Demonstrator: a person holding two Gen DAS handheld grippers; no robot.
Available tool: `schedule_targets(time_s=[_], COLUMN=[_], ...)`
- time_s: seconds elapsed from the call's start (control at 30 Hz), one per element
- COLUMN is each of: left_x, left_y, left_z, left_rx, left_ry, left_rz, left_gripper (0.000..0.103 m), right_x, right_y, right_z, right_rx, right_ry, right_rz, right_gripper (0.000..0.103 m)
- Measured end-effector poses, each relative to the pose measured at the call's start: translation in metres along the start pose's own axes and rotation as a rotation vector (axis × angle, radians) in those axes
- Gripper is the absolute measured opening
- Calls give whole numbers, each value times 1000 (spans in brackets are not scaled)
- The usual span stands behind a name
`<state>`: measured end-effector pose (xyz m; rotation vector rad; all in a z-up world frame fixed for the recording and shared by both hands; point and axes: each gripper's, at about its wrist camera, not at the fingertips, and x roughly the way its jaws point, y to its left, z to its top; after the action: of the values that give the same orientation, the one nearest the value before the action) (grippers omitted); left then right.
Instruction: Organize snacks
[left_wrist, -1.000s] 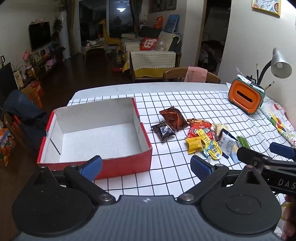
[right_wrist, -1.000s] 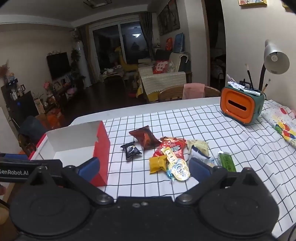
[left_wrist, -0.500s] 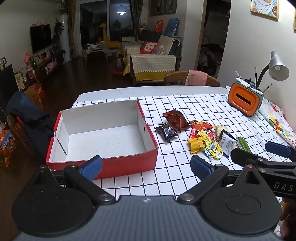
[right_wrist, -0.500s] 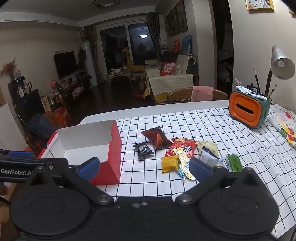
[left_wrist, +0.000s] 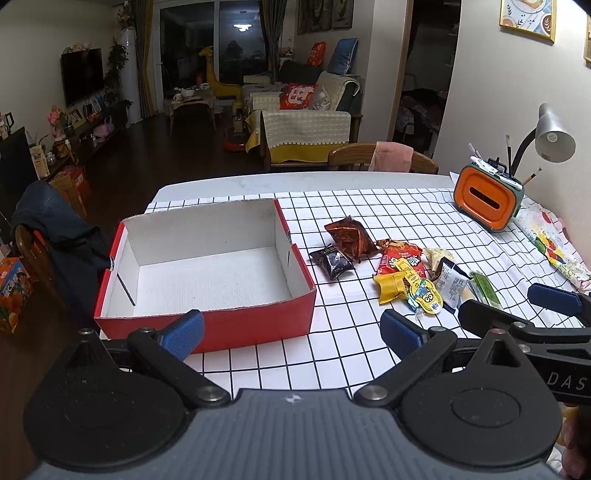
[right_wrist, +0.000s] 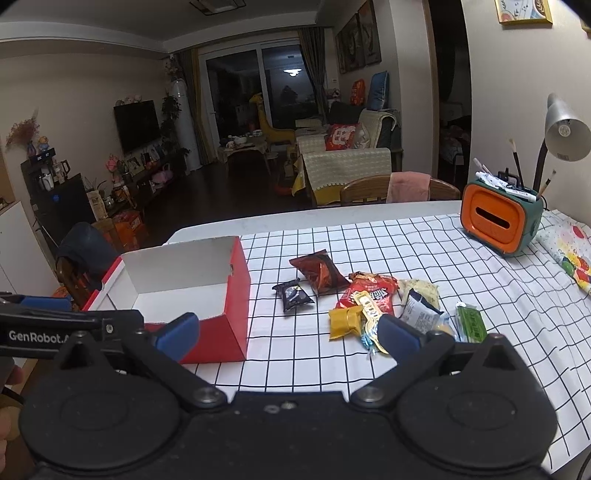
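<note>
An empty red box with a white inside (left_wrist: 207, 273) (right_wrist: 184, 273) sits on the left of the checked tablecloth. To its right lies a heap of snack packets: a dark brown bag (left_wrist: 351, 240) (right_wrist: 319, 271), a small black packet (left_wrist: 330, 262) (right_wrist: 293, 295), a red bag (left_wrist: 400, 256) (right_wrist: 373, 291), a yellow packet (left_wrist: 391, 288) (right_wrist: 343, 321), a white sachet (right_wrist: 419, 308) and a green packet (left_wrist: 484, 286) (right_wrist: 471, 325). My left gripper (left_wrist: 291, 330) hovers open near the box's front wall. My right gripper (right_wrist: 288, 334) is open above the cloth, nothing held.
An orange and green pen holder (left_wrist: 487, 201) (right_wrist: 500, 223) and a grey desk lamp (left_wrist: 552, 134) stand at the far right. A patterned cloth (left_wrist: 554, 247) lies at the right edge. A wooden chair (left_wrist: 380, 160) stands behind the table, another with a dark jacket (left_wrist: 55, 229) at left.
Both grippers have pulled back and risen, so the box and snacks look farther and lower in view. Nothing on the table has moved.
</note>
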<state>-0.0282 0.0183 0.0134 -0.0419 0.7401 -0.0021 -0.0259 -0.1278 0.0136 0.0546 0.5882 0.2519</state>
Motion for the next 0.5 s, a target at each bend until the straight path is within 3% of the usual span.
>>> schedule_targets(time_s=[0.5], left_x=[-11], left_y=[0], left_z=[-6], left_rx=[-1], left_ry=[-9], left_rz=[-2], left_gripper=[102], right_x=[-9], right_y=[4], right_z=[-3], right_rx=[-6], right_ry=[0], right_rz=[-7], right_gripper=[102])
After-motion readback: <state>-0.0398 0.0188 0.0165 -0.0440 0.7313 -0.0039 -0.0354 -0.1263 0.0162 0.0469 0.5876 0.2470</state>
